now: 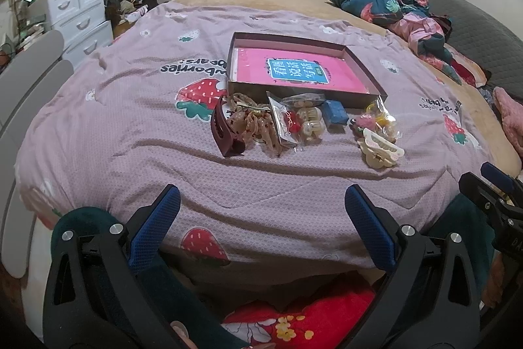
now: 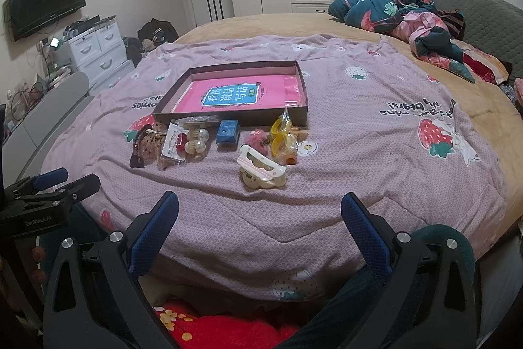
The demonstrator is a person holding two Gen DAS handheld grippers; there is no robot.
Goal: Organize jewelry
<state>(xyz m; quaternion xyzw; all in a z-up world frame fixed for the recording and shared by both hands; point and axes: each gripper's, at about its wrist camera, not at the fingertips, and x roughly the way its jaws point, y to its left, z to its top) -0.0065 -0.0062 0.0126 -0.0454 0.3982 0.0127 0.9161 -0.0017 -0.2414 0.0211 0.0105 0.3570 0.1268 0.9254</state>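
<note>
Hovering low over bedspread (image 1: 130, 136), left tool (image 1: 261, 224) wide open, right tool (image 2: 260, 226) wide open, both empty

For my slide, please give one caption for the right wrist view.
Open right gripper faces hair clips lying before a shallow box on the bed.

A shallow dark box (image 2: 304, 94) with a pink liner lies open on the bedspread. Along its near edge lie a maroon claw clip (image 1: 225, 133), packaged accessories (image 1: 294, 120), a blue case (image 2: 227, 133) and a cream claw clip (image 2: 261, 170).
</note>
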